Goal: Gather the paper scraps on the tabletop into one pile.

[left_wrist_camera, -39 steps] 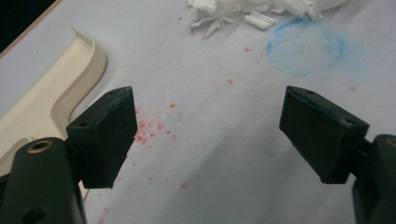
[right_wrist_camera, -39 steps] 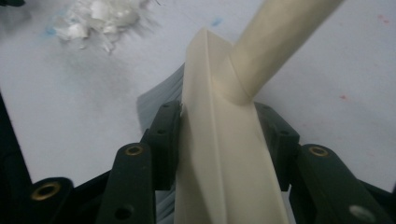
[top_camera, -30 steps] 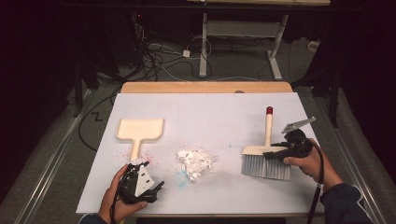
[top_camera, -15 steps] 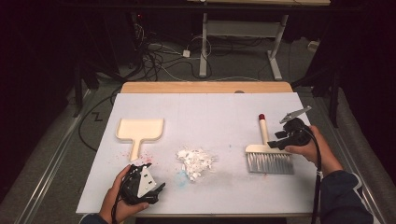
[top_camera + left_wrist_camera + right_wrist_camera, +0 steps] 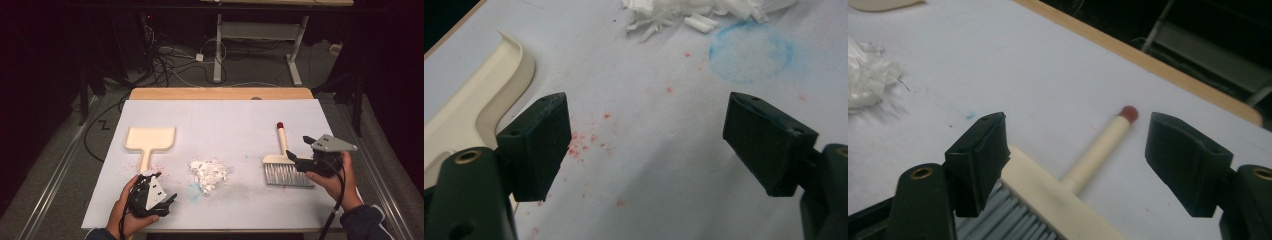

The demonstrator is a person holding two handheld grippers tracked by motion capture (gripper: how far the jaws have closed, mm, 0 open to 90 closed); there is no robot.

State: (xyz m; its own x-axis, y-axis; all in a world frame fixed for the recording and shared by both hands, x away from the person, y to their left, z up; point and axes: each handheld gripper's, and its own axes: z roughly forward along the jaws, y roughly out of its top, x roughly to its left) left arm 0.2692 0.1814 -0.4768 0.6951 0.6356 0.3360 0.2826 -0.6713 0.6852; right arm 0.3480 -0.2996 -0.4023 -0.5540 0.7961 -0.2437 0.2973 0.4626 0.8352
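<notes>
The right gripper (image 5: 300, 151), its jaws just opening wide, is hovering beside the brush (image 5: 284, 165) lying near the desk's (image 5: 225, 120) right edge, while the left gripper (image 5: 162, 190) is resting spread by the front edge.

lab | white-topped table (image 5: 220, 120) | floor cables (image 5: 172, 62) | dark surroundings

Dustpan (image 5: 150, 139) lies flat on the table (image 5: 225, 115), left side, handle toward the near edge. Scrap pile (image 5: 210, 172) sits mid-table, right of the dustpan handle and well apart from it. Brush (image 5: 286, 162) lies flat right of the pile, bristles toward the near edge, handle pointing to the far edge. Left gripper (image 5: 159, 192) sits just nearer than the dustpan handle; right gripper (image 5: 300, 152) is just beside the brush, on its right.
</notes>
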